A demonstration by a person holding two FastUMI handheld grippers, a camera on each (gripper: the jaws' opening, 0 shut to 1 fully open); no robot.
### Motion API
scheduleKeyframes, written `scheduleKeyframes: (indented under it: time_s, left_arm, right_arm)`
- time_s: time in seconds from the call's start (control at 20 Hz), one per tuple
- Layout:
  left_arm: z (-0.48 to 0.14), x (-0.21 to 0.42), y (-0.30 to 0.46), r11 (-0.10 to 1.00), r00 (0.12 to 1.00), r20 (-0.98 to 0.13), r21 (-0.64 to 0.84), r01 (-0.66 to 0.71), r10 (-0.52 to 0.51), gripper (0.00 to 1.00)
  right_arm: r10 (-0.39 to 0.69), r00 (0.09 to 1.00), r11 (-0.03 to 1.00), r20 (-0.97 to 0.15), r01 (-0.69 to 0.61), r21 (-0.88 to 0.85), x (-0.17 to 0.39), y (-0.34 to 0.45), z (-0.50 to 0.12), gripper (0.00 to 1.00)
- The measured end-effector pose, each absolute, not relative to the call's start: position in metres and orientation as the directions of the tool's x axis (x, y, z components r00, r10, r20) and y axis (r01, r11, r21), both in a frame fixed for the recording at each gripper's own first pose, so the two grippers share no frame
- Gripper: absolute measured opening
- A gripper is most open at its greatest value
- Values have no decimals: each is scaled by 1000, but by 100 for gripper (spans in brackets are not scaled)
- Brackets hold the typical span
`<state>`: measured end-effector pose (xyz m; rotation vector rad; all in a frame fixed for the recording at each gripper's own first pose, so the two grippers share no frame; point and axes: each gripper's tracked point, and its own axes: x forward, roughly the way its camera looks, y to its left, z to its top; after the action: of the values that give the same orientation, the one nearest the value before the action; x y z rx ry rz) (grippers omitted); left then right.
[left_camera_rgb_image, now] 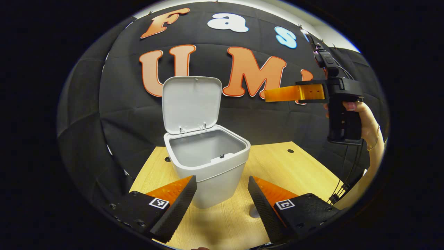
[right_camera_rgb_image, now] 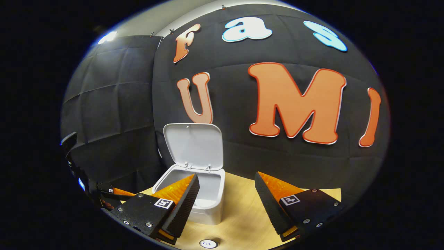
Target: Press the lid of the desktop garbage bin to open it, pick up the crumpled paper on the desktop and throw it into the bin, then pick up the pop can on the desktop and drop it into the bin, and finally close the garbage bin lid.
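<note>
Left gripper (left_camera_rgb_image: 222,198) nearest, low over the wooden table (left_camera_rgb_image: 295,170), fingers spread wide, nothing between them. Just beyond it the white garbage bin (left_camera_rgb_image: 211,173) stands on the table, lid (left_camera_rgb_image: 191,104) up and tilted back toward the far wall, inside looks bare. Far right, a hand (left_camera_rgb_image: 364,119) holds the right gripper (left_camera_rgb_image: 274,94) high, pointing left; in the right gripper view its own gripper (right_camera_rgb_image: 227,198) is spread apart, empty, bin (right_camera_rgb_image: 208,208) below left.
</note>
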<state>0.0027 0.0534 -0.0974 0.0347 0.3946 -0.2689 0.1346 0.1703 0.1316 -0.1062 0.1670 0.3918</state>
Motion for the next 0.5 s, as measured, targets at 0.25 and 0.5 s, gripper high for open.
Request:
scheduleKeyframes:
  time_s: [0.25, 0.5]
  left_arm:
    - [-109, 1, 21, 946, 866, -393, -33, 323, -310, 95]
    - [-119, -5, -26, 905, 828, -379, -72, 419, -414, 95]
  right_arm:
    - [294, 943, 948, -156, -308, -78, 109, 116, 132, 96]
    - [217, 965, 972, -145, -227, -56, 85, 64, 124, 96]
